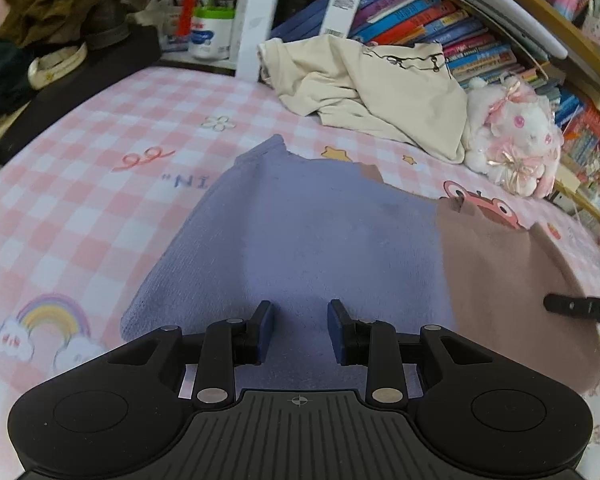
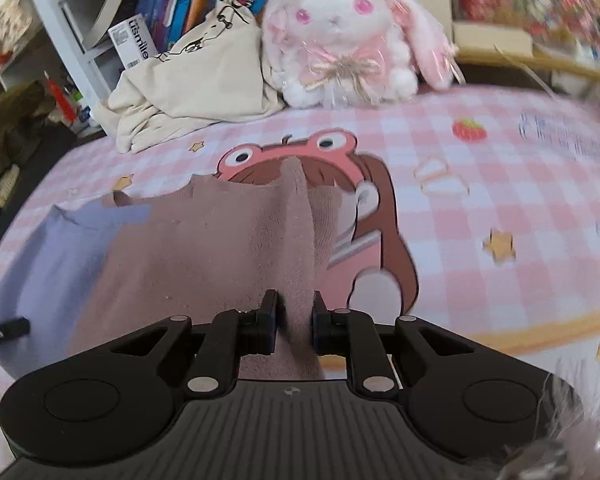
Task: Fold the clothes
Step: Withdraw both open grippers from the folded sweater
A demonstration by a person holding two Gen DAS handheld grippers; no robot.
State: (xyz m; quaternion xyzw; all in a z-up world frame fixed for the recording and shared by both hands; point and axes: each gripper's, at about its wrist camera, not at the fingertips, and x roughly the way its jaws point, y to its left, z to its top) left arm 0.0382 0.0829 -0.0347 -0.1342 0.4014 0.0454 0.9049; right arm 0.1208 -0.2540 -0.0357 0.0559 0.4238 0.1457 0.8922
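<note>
Two grippers were over the same piece of clothing, a soft knit garment point(image 1: 320, 232) that was lavender on one half and dusty brown on the other, spread on a bed point(image 1: 80, 200) with a pink checked sheet full of cartoon prints. The left gripper point(image 1: 300, 330) hung just over the lavender part near its closest edge, jaws parted with nothing between them, so released. The right gripper point(image 2: 294, 322) was clenched on a raised ridge of the brown half, the fabric pinched between its pads and pulled up into a fold that ran away from the camera toward the frog-hat cartoon girl printed on the sheet.

Further back on the bed sat a crumpled cream top point(image 2: 188, 92) with a line drawing on it, touching a white and pink plush bunny point(image 2: 340, 36) just beside it. Behind both was a shelf crammed with books point(image 1: 440, 20). The right wrist view was a bit blurry toward its right edge.
</note>
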